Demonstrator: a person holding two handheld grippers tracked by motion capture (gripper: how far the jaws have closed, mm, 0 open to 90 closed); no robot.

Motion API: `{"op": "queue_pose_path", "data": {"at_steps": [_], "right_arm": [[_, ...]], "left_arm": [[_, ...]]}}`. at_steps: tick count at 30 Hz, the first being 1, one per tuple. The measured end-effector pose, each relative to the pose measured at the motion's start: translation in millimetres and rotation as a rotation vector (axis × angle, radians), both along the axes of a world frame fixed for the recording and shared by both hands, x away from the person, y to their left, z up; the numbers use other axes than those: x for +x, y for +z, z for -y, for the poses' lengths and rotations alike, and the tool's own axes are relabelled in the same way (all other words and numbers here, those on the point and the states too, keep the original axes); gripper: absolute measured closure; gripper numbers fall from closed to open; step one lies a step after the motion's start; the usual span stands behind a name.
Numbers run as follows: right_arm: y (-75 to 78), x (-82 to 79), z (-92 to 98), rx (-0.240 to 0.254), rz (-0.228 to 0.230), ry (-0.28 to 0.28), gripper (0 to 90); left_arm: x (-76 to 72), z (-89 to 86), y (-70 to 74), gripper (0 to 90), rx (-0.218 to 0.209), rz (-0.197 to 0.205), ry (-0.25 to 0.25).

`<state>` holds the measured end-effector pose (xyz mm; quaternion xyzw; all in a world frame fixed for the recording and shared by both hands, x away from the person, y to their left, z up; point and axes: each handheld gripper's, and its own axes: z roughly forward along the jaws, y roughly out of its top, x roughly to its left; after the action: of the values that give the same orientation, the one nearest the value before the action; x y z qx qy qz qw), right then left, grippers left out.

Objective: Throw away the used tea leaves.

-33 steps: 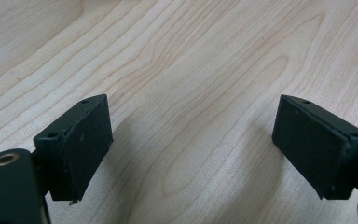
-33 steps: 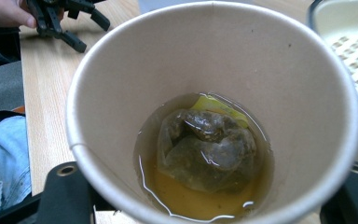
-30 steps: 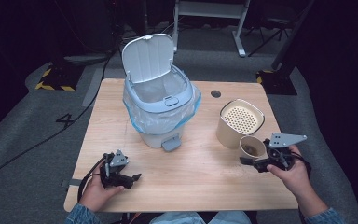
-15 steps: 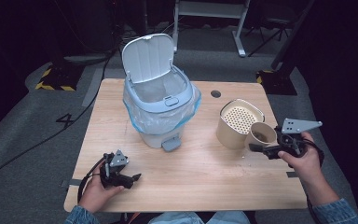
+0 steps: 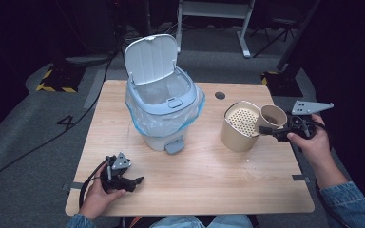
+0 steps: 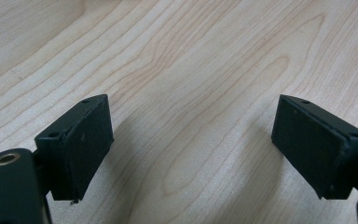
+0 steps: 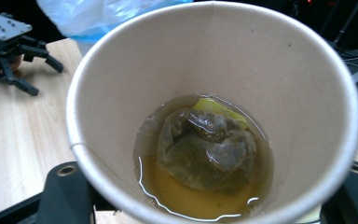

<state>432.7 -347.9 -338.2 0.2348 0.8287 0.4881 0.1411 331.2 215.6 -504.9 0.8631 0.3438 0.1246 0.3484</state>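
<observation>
One tan paper cup (image 7: 214, 93), soggy teabag (image 7: 207, 149) in amber liquid, sits clamped in the right gripper (image 5: 271, 129). Left gripper (image 6: 191, 144) gapes wide over smooth woodgrain table (image 6: 191, 56), holding nothing.

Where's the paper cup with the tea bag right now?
In the high view the paper cup is at the table's right side, held in the right gripper beside and just above the beige strainer pot.

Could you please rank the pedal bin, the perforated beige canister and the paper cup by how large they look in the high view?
1. Pedal bin, clearly the largest, with its lid up.
2. Perforated beige canister.
3. Paper cup, the smallest; the right tool holds it above the table beside the canister, slightly nearer the camera, but the order stands.
</observation>
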Motion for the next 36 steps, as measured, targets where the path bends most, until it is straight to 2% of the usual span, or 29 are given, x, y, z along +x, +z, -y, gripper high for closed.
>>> {"op": "queue_pose_path", "data": {"at_steps": [10, 19, 32, 36], "right_arm": [[-1.6, 29.5, 3.6, -0.003, -0.008, -0.027, 31.6], [-7.3, 49.8, 5.7, -0.002, -0.015, -0.063, 31.3], [-12.9, 68.7, 1.3, -0.067, -0.009, -0.101, 31.3], [-10.8, 68.8, -1.2, -0.115, 0.026, -0.107, 31.4]], "left_arm": [[0.1, -0.2, 0.0, 13.2, 0.0, 0.002, 0.002], [0.2, -0.5, 0.2, 13.7, 0.002, 0.003, 0.003], [0.7, 0.1, 0.1, 13.7, -0.002, 0.002, 0.023], [1.0, 0.2, 0.1, 13.7, -0.002, 0.002, 0.024]]}}
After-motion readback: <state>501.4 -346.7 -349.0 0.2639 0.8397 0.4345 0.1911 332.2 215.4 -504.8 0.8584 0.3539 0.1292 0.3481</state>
